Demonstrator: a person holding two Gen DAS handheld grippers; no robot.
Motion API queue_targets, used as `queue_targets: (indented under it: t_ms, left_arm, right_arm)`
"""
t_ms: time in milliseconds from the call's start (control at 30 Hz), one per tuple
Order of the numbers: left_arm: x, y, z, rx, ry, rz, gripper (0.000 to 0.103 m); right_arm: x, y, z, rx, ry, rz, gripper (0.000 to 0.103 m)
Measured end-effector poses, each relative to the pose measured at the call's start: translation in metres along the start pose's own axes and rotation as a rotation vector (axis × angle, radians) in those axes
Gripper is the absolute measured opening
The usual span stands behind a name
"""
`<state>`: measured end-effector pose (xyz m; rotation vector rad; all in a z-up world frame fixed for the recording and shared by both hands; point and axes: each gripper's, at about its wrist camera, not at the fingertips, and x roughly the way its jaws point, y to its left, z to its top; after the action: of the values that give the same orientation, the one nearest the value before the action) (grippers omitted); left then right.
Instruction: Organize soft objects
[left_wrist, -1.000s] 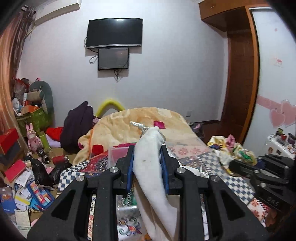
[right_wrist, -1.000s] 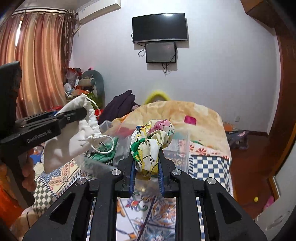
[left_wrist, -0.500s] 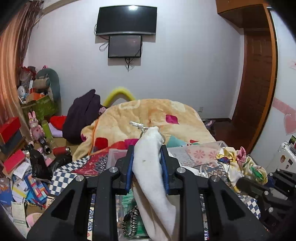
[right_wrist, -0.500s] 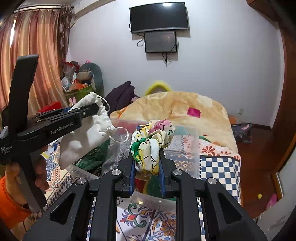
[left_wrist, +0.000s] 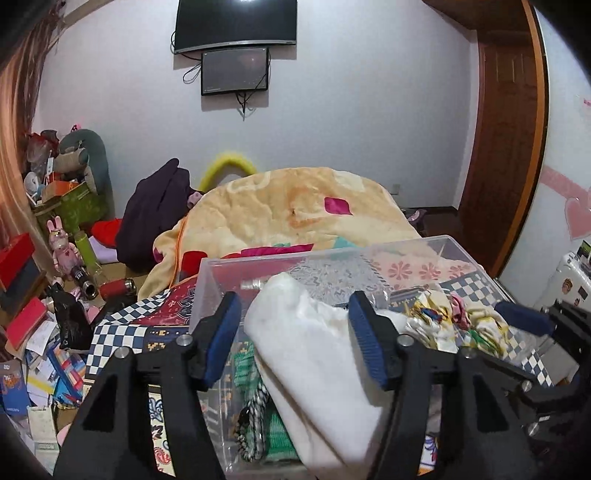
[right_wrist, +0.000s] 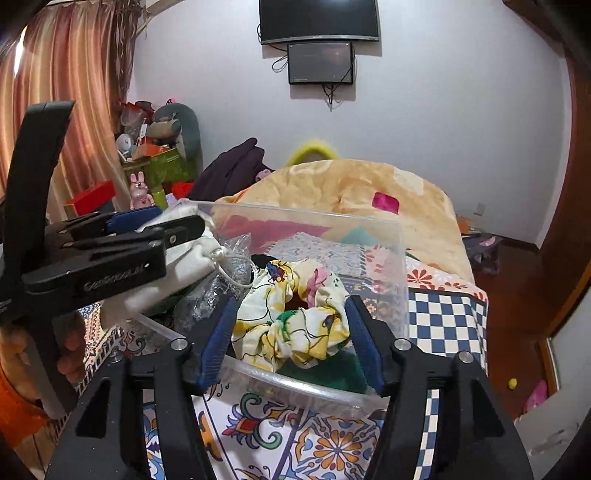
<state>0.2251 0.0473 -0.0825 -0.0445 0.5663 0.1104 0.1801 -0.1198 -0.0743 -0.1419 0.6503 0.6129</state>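
Note:
A clear plastic box (left_wrist: 376, 254) stands on the patterned bedspread; it also shows in the right wrist view (right_wrist: 400, 266). My left gripper (left_wrist: 295, 339) is open over the box, and the white drawstring pouch (left_wrist: 314, 369) lies loose between its fingers, dropping into the box. My right gripper (right_wrist: 290, 336) is open over the box's near rim, with the yellow floral scrunchie (right_wrist: 295, 317) loose between its fingers. The scrunchie also shows in the left wrist view (left_wrist: 443, 325). Green cloth (right_wrist: 332, 373) and crinkled plastic (right_wrist: 210, 295) lie inside the box.
A peach blanket (left_wrist: 295, 210) is heaped on the bed behind the box. Toys, boxes and papers clutter the floor at the left (left_wrist: 55, 295). A dark garment (left_wrist: 155, 206) lies by the bed. A wooden door (left_wrist: 506, 147) is at the right.
Both grippers have moved down over the clear box and opened. The white pouch and the floral scrunchie, gripped before, now sit loose between the spread fingers.

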Motion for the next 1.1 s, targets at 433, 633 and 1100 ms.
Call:
queue_targets:
  t_ms: [433,633,1100]
  left_arm:
    - [-0.091,-0.001,0.001,0.046,-0.152,-0.034,0.069]
    - [-0.145,0.000,0.008,0.027,-0.236,-0.087,0.073]
    - [-0.235,0.002,0.002,0.042,-0.426,-0.081,0.102]
  right_arm:
    - [-0.065,0.009,0.012,-0.017,-0.145,-0.011,0.064]
    - [-0.111,0.015,0.020,-0.011,-0.247,-0.009,0.065]
    - [-0.177,0.027,0.025,0.015,-0.428,0.008,0.082]
